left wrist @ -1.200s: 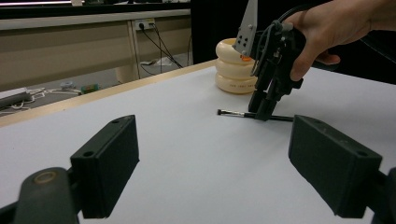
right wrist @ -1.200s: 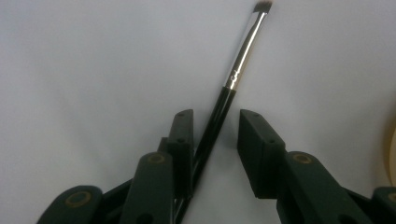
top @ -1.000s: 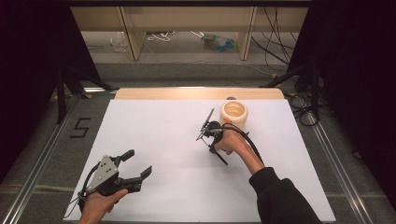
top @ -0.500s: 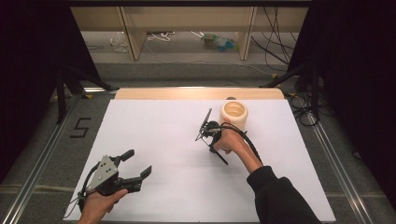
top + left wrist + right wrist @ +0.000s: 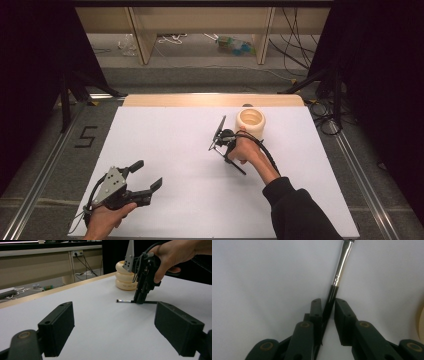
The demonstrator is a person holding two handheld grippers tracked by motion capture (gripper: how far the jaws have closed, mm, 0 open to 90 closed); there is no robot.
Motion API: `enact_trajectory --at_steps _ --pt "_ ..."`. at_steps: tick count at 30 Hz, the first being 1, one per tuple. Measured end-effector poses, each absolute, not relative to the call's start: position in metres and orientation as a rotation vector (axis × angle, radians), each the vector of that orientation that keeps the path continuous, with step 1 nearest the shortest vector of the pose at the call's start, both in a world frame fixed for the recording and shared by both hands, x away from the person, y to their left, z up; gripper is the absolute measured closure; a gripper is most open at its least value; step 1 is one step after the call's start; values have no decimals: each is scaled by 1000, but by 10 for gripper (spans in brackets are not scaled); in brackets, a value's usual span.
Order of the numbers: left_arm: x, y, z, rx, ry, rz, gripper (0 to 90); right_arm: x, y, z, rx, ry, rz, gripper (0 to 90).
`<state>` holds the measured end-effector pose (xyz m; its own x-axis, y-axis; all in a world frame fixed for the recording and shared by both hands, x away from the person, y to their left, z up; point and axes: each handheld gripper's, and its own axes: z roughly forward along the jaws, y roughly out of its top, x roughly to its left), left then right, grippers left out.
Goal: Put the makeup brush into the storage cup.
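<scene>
A thin make-up brush (image 5: 342, 262) with a black handle and silver ferrule lies flat on the white table sheet (image 5: 170, 145). My right gripper (image 5: 328, 302) points down over it, and its jaws have just been closing. The handle lies between the pads with a thin gap still showing on one side. In the left gripper view the right gripper (image 5: 138, 301) stands on the brush (image 5: 123, 301). A cream ribbed holder (image 5: 251, 122) stands just behind the right hand. My left gripper (image 5: 148, 174) rests open near the front left, with nothing between its fingers.
The white sheet ends at a wooden strip (image 5: 210, 100) at the back. Metal rails run along both sides of the table. A black cable (image 5: 265, 152) trails from the right gripper over the forearm.
The right hand and gripper stay in place over the brush. The left gripper has not moved.
</scene>
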<state>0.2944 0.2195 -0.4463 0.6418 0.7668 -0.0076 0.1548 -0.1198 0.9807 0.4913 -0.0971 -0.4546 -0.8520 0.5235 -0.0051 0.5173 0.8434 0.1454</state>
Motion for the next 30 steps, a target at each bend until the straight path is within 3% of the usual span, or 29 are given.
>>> enact_trajectory --at_steps 30 --pt "294 219 -446 1637 771 622 162 494 -94 -455 855 2975 169 833"
